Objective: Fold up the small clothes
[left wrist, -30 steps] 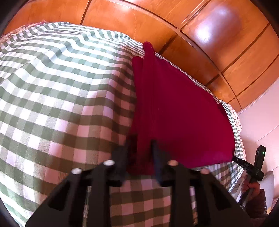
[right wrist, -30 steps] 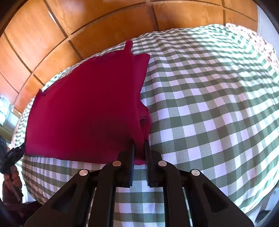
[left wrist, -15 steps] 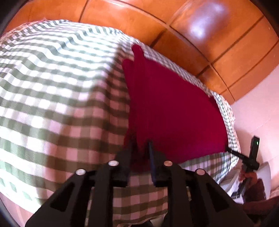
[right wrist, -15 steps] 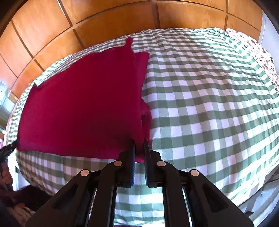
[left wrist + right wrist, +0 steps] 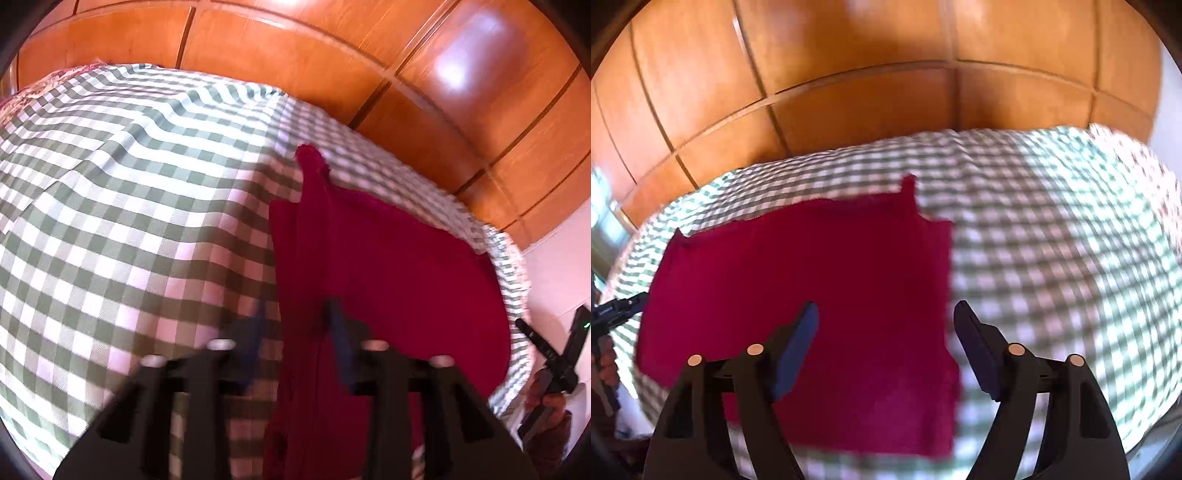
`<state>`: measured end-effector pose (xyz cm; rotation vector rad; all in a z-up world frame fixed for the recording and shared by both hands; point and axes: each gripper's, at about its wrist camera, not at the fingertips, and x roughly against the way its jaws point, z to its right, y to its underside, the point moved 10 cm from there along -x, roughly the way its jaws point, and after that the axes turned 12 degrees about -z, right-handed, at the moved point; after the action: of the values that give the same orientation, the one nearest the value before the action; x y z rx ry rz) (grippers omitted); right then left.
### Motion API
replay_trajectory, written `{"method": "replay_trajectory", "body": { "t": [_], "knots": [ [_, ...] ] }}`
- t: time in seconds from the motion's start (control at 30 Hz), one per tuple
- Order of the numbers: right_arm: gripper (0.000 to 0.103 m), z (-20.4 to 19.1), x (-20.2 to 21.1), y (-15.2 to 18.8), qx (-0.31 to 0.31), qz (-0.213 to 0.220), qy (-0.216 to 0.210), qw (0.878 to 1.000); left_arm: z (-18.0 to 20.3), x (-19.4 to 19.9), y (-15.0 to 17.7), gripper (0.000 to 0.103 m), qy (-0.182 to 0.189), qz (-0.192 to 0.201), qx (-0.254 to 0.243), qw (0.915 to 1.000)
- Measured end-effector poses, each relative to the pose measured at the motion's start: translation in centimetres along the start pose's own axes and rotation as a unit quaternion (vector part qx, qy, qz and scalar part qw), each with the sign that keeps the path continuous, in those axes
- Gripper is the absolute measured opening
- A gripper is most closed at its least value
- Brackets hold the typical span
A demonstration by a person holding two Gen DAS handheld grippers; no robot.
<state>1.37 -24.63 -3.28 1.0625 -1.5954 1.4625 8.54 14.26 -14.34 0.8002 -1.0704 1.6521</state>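
Note:
A dark red garment (image 5: 388,266) (image 5: 812,266) lies folded flat on a green-and-white checked bed cover (image 5: 129,184) (image 5: 1052,240), with a thin strap sticking out at its far edge. My left gripper (image 5: 297,321) hovers over the garment's left edge. Its jaws are closing with a fold of the cloth between them, and the blurred pads do not look pressed on it. My right gripper (image 5: 886,325) hangs above the garment's near right part with its jaws opening wide. Its left finger is over the red cloth, its right finger over the checks, and it holds nothing.
Glossy wooden panels (image 5: 369,55) (image 5: 849,92) rise right behind the bed. A hand (image 5: 546,402) with the other gripper shows at the right rim of the left wrist view, and another hand (image 5: 605,362) at the left rim of the right wrist view. The bed's near edge drops away below the garment.
The right jaws sprang apart and let go of the garment's edge. The left jaws stand wider than before. Both grippers lifted and drew back, and the garment now lies flat.

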Motion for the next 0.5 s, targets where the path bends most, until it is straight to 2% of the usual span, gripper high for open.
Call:
{"method": "replay_trajectory", "body": {
  "t": [0.1, 0.17, 0.2, 0.23, 0.27, 0.33, 0.37, 0.5],
  "knots": [
    [0.075, -1.1, -2.2, -1.4, 0.015, -0.008, 0.019, 1.000, -0.6, -0.8, 0.3, 0.012, -0.054, 0.010, 0.004, 0.9985],
    [0.075, -0.1, -4.7, -1.3, 0.018, -0.029, 0.073, 0.997, -0.9, -1.5, 0.7, 0.015, -0.058, 0.007, 0.014, 0.9982],
    [0.077, 0.4, -6.1, -0.6, 0.009, -0.049, 0.073, 0.996, -0.9, -1.3, 0.7, 0.018, -0.062, 0.010, 0.017, 0.9979],
    [0.084, 1.0, -7.2, 0.0, -0.020, -0.047, 0.040, 0.998, -0.9, -1.0, 0.7, 0.024, -0.067, 0.012, 0.017, 0.9975],
    [0.087, 1.6, -7.4, 0.2, -0.040, -0.033, 0.023, 0.998, -0.9, -0.5, 0.6, 0.026, -0.074, 0.018, 0.016, 0.9970],
    [0.087, 2.6, -7.6, 0.7, -0.077, -0.021, -0.025, 0.997, -0.5, 0.7, 0.1, 0.029, -0.088, 0.036, 0.002, 0.9955],
    [0.087, 2.7, -7.5, 0.9, -0.081, -0.016, -0.032, 0.996, -0.4, 1.3, -0.2, 0.030, -0.097, 0.044, -0.004, 0.9944],
    [0.087, 2.5, -7.5, 0.9, -0.073, -0.007, -0.015, 0.997, 0.8, 2.7, -1.2, 0.040, -0.109, 0.069, -0.025, 0.9913]
  ]
}}
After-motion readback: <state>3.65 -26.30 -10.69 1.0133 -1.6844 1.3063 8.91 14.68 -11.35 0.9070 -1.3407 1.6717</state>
